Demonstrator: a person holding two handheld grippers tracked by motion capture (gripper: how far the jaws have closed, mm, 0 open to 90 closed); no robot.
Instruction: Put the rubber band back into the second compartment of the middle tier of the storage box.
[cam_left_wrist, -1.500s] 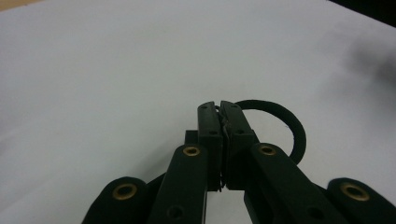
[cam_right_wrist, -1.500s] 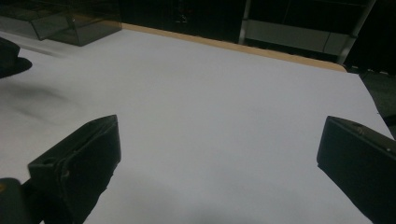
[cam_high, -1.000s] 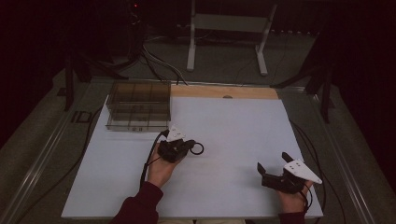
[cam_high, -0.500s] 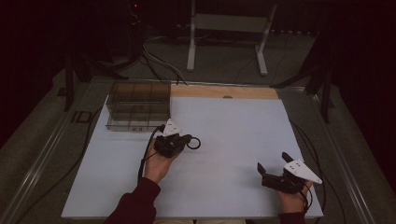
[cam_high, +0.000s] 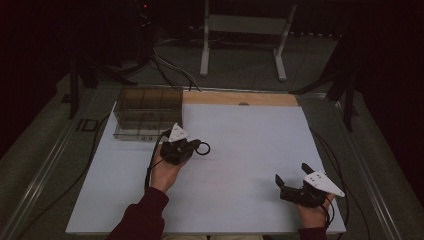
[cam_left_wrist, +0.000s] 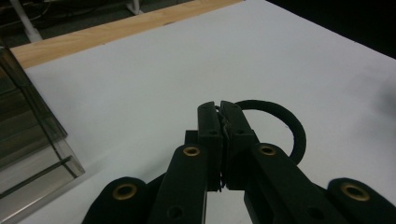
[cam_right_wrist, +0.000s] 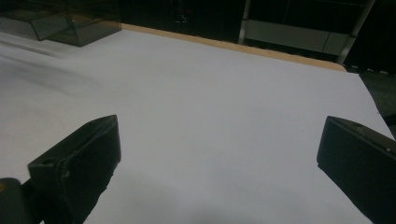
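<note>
Now | left tool clamped on black ring, carried leftward since a second ago (nearer the compartment box) | deposit judged next | right tool held apart, idle on counter.
</note>
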